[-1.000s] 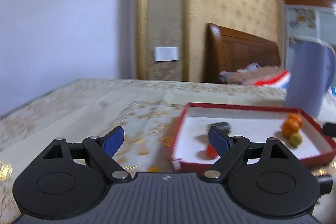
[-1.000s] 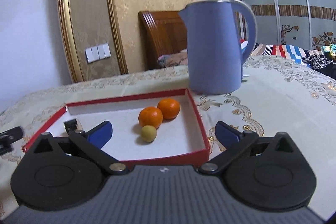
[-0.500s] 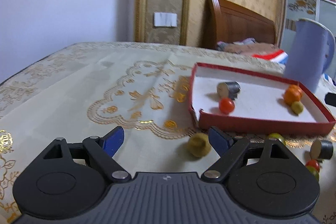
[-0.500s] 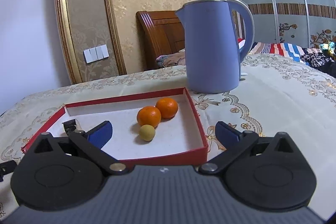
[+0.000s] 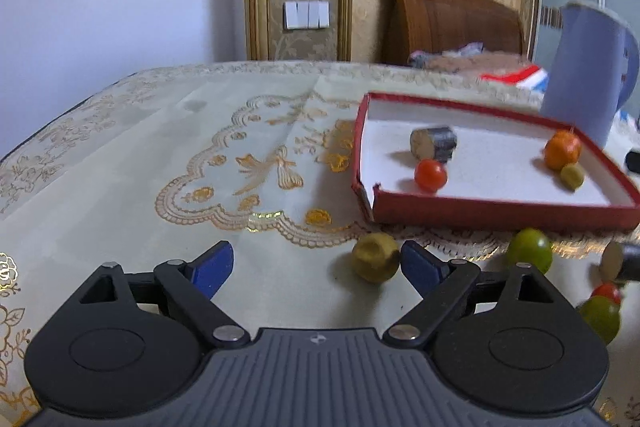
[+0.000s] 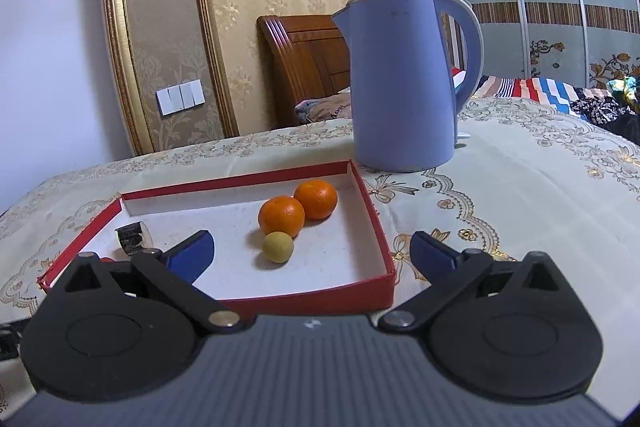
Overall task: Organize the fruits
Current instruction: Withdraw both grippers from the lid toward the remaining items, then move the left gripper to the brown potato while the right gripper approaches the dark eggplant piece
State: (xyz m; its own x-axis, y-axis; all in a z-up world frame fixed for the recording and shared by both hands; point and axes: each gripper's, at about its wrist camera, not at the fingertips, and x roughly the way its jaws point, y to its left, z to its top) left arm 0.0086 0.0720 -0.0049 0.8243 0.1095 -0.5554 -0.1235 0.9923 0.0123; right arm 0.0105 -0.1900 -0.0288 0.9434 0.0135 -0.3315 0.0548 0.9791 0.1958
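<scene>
A red tray (image 5: 500, 215) (image 6: 312, 301) holds a cherry tomato (image 5: 430, 175), a dark cut cylinder piece (image 5: 434, 143) (image 6: 134, 237), two oranges (image 6: 281, 215) (image 6: 316, 199) and a small yellow-green fruit (image 6: 278, 247) (image 5: 572, 175). On the cloth before the tray lie a yellow-brown fruit (image 5: 375, 263), a green fruit (image 5: 529, 255), another green fruit (image 5: 600, 317), a red tomato (image 5: 606, 291) and a second cut piece (image 5: 618, 263). My left gripper (image 5: 316, 269) is open, its right finger beside the yellow-brown fruit. My right gripper (image 6: 312, 253) is open and empty over the tray's near edge.
A blue electric kettle (image 6: 404, 79) (image 5: 584, 75) stands behind the tray's far right corner. The table has an embroidered cream cloth (image 5: 160, 163). A wooden headboard (image 5: 448, 19) and bedding lie beyond the table.
The left gripper has pulled back and lowered toward the loose fruits in front of the tray; the yellow-brown fruit now sits by its right finger. The right gripper has moved slightly closer.
</scene>
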